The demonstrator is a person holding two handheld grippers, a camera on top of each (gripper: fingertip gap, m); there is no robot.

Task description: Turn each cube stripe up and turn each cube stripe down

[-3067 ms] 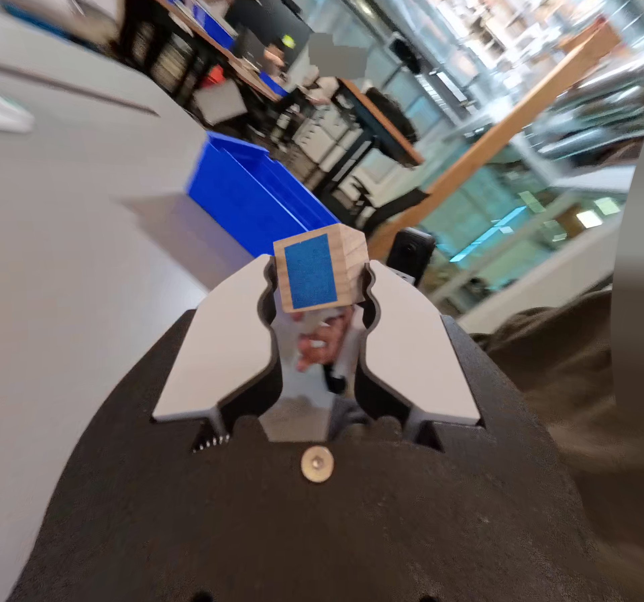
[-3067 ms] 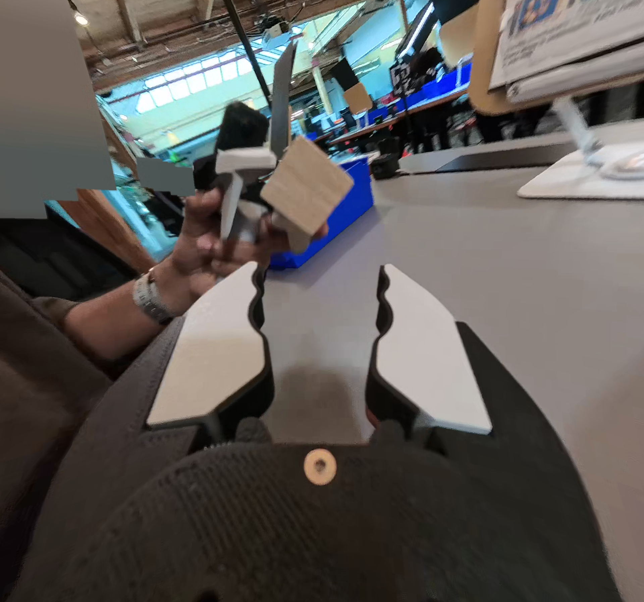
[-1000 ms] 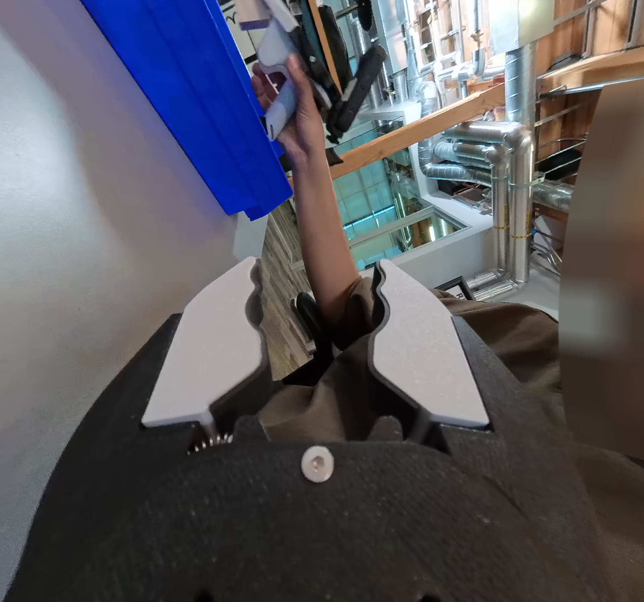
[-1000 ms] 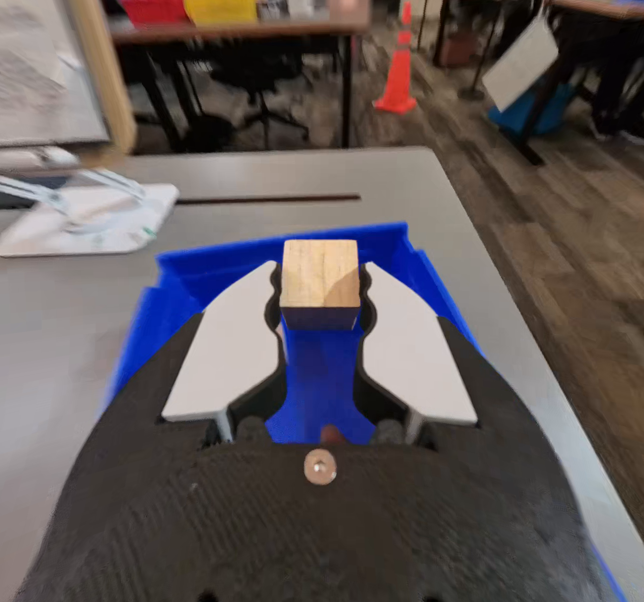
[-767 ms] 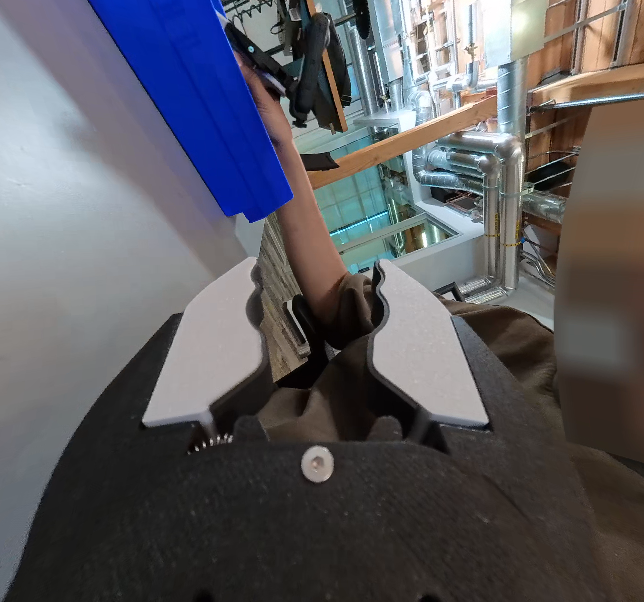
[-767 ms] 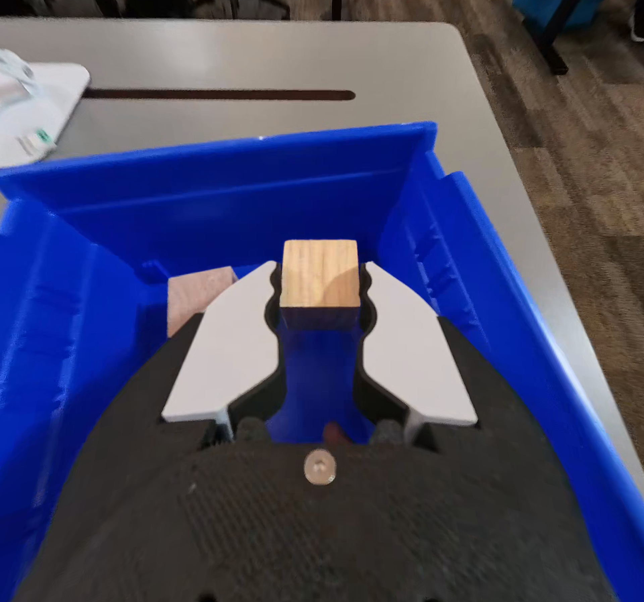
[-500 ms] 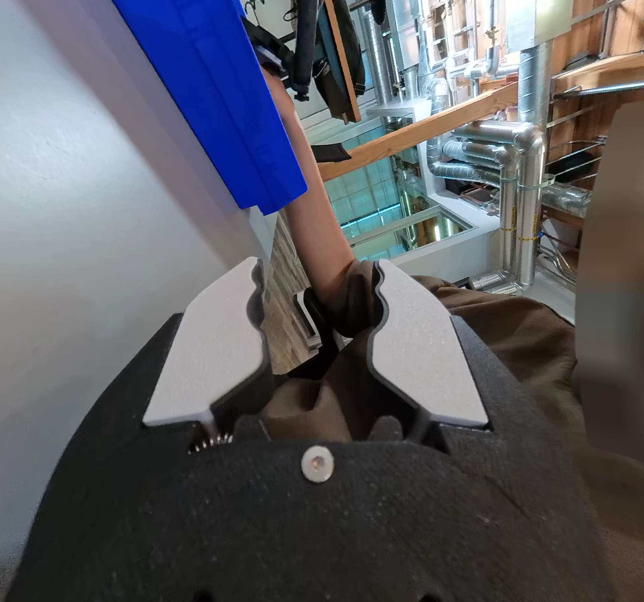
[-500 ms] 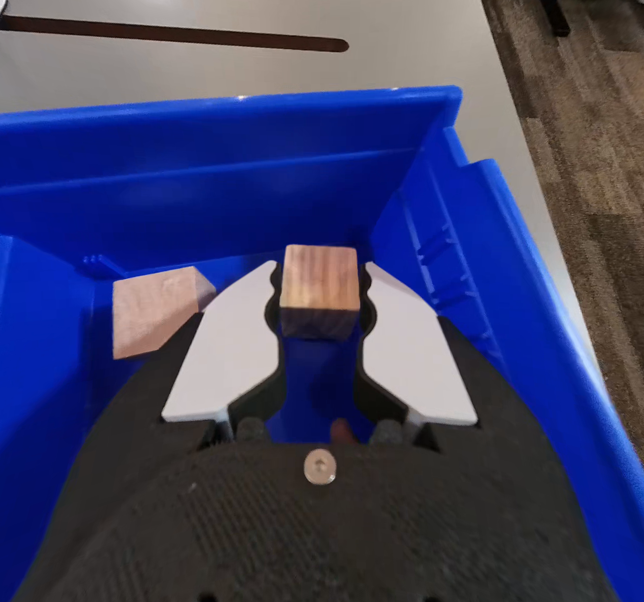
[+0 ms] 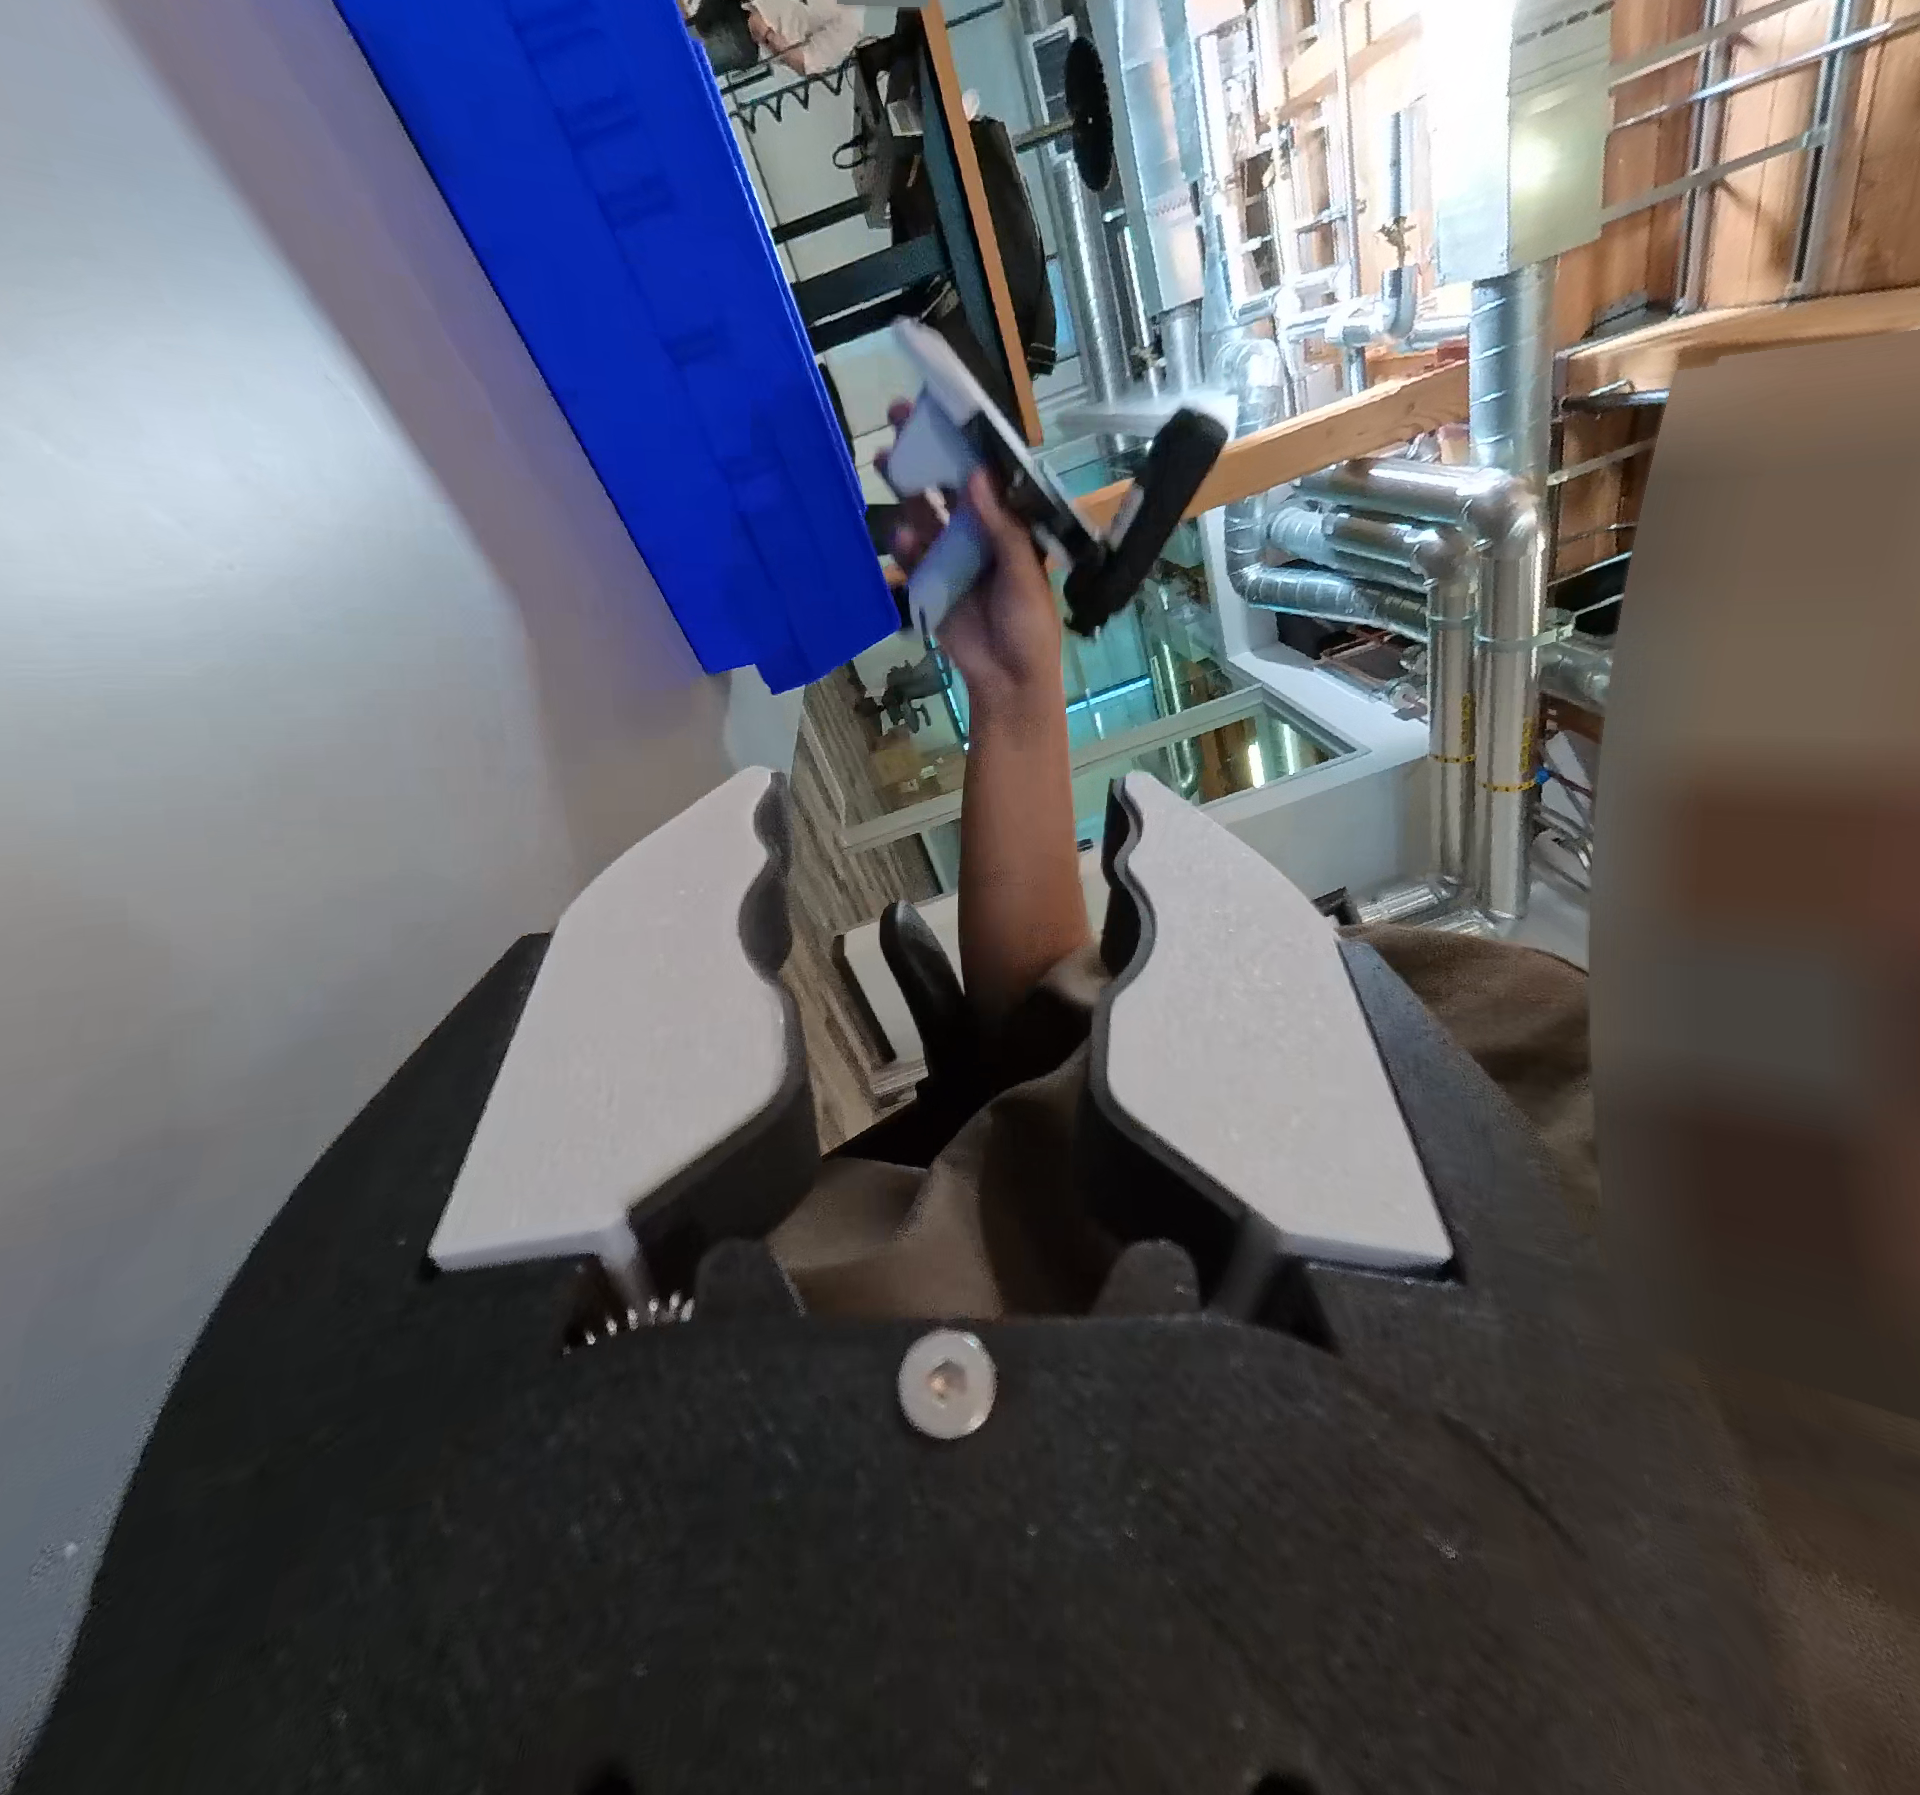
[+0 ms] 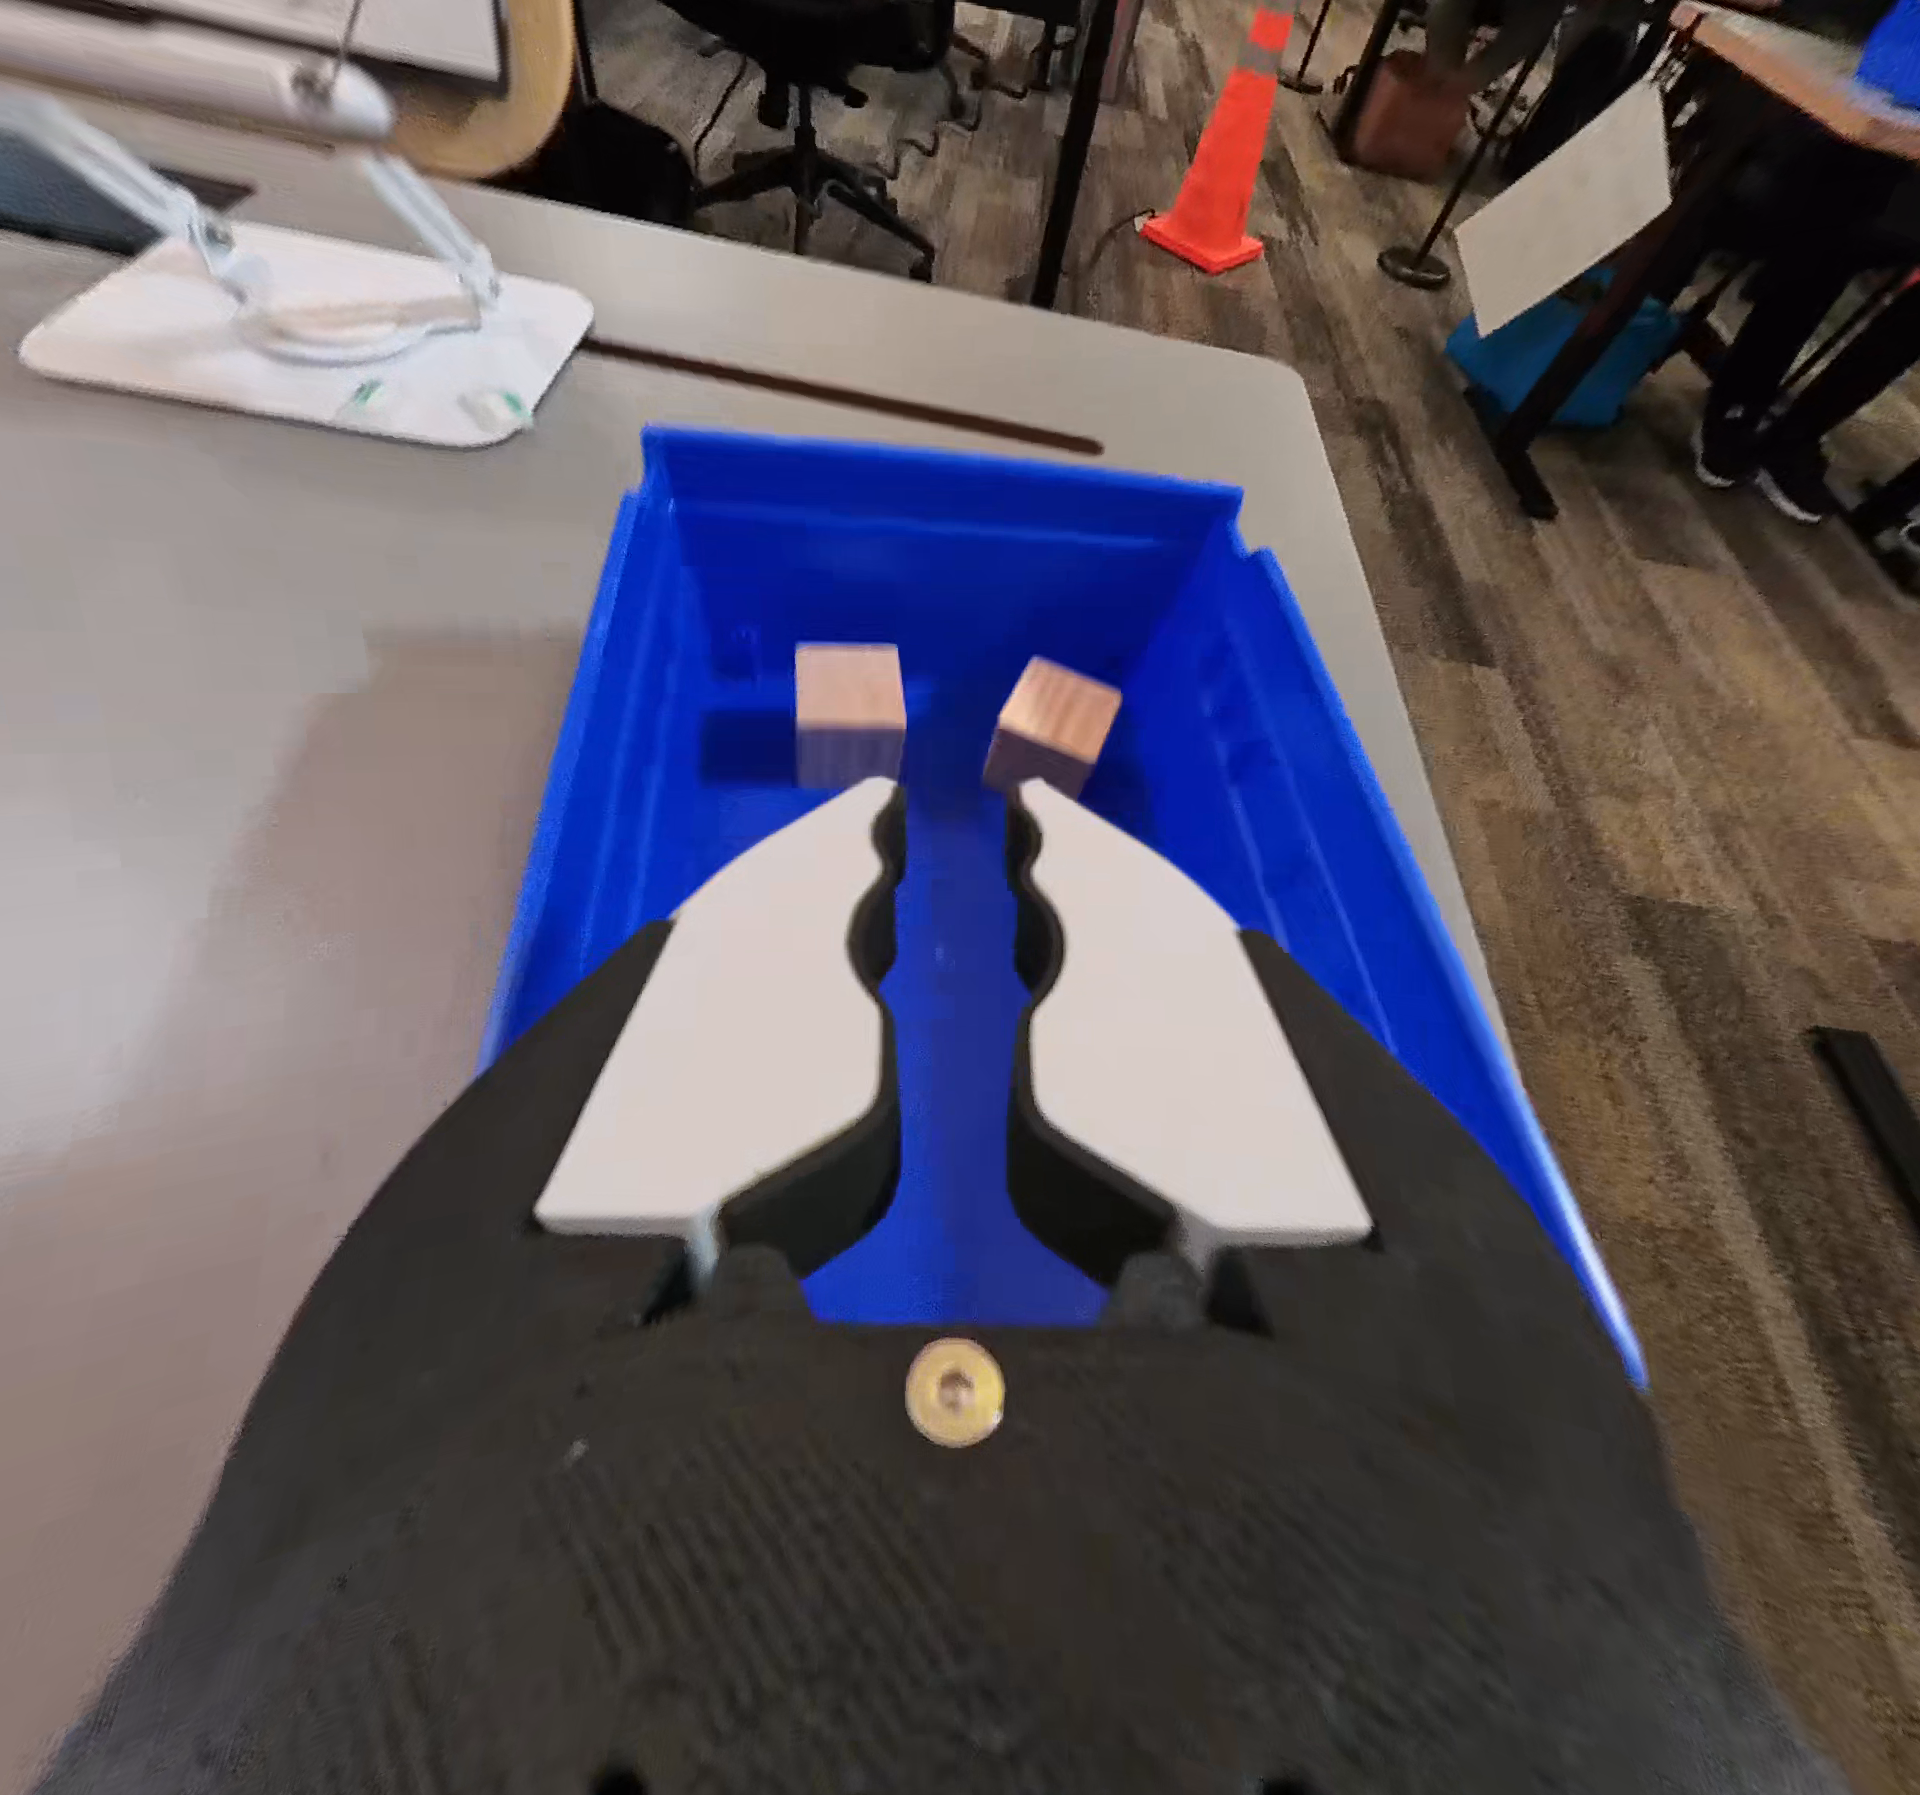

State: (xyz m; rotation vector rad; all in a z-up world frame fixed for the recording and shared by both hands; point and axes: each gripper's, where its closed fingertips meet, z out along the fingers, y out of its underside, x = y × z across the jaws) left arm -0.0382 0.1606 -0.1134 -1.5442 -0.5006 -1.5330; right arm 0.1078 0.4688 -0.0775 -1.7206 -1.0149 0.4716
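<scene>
Two wooden cubes lie on the floor of the blue bin [image 10: 1299, 706], near its far wall: a left cube [image 10: 847, 711] set square and a right cube [image 10: 1055, 727] turned askew. Both show plain wood on top, with no stripe visible. My right gripper [image 10: 953, 795] hovers above the bin just short of the cubes. It is empty, and its jaws stand a narrow gap apart. My left gripper [image 9: 940, 800] is open and empty, held beside the table and pointing toward the person's arm. The left wrist view also shows the bin [image 9: 623, 291] and the right gripper [image 9: 966, 498].
The bin stands near the right edge of the grey table [image 10: 260, 706], with wood floor beyond. A white stand base [image 10: 312, 332] sits at the far left. A dark slot [image 10: 831, 405] runs behind the bin. An orange cone [image 10: 1231, 156] and desks stand farther off.
My right gripper let go of its cube inside the bin and drew back and up; that cube now lies beside the other one. My left gripper stayed open and barely shifted.
</scene>
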